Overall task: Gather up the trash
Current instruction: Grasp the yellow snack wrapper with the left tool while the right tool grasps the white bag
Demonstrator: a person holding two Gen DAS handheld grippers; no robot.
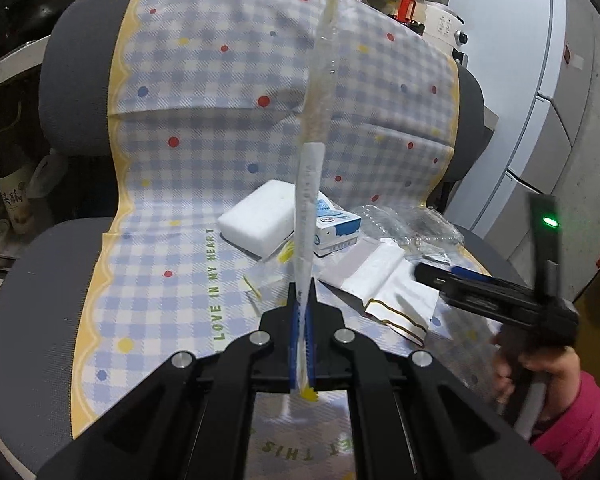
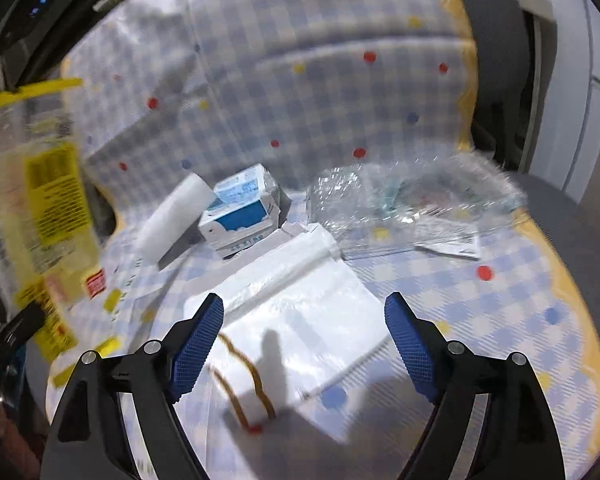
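One piece of trash is off the chair cover (image 1: 204,152): the left gripper (image 1: 303,312) is clamped tight on a clear plastic bag (image 1: 314,128), holding it upright. Left on the seat, I'd say, are the foam block (image 1: 256,216), milk carton (image 2: 242,210), white pouch (image 2: 296,316) and crumpled wrapper (image 2: 412,204). The right gripper (image 2: 304,344) hovers wide open, empty, with the pouch lying just beneath its fingers.

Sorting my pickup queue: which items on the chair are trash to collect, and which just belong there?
Trash to collect:
- plastic bag, pinched in left tool
- white pouch, below open right tool
- milk carton
- foam block
- clear wrapper

Just there:
- checked cover
- chair
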